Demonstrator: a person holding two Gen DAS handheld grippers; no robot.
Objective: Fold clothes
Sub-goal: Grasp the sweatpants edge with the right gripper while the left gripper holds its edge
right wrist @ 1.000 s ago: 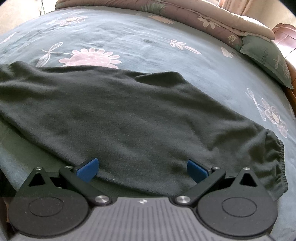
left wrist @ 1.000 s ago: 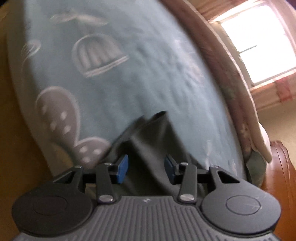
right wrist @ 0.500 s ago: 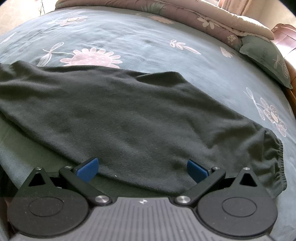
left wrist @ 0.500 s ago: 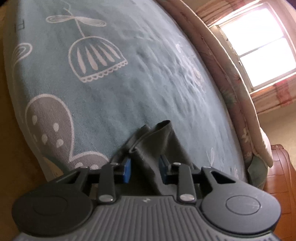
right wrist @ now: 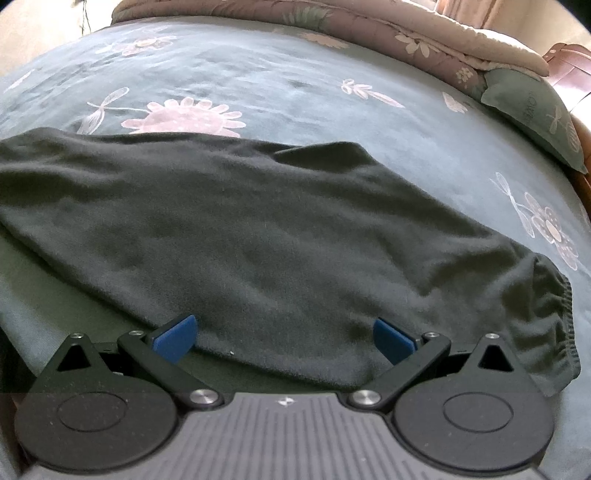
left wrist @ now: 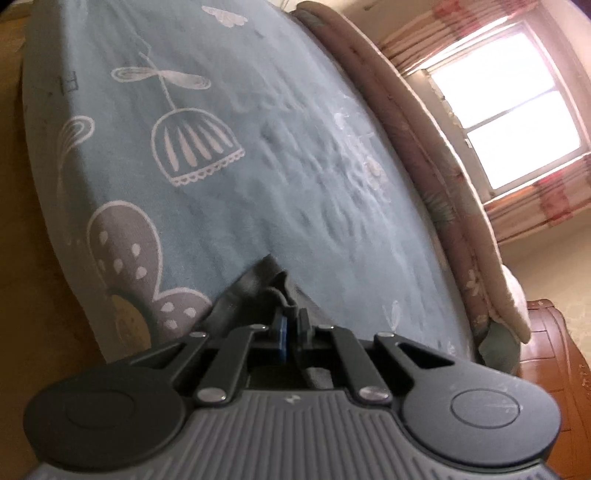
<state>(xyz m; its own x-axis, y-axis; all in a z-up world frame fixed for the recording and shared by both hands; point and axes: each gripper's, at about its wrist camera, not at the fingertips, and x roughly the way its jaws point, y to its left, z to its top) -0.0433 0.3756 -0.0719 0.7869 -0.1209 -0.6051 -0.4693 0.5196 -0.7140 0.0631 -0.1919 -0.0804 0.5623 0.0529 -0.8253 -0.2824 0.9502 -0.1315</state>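
Trousers (right wrist: 258,236), one dark fleece pair, lie spread across the bed (right wrist: 295,85), elastic waistband nearest the pillow (right wrist: 532,110). Left claw (left wrist: 290,328) is clamped shut on one corner of the cloth; right claw (right wrist: 284,338) hangs wide open above the near edge, holding nothing. A clean fold likely needs both corners lifted level. Two claws, one pillow, one quilt (right wrist: 388,33).

The dark garment (right wrist: 258,240) runs past the picture's left edge; its near hem disappears beneath the jaws.
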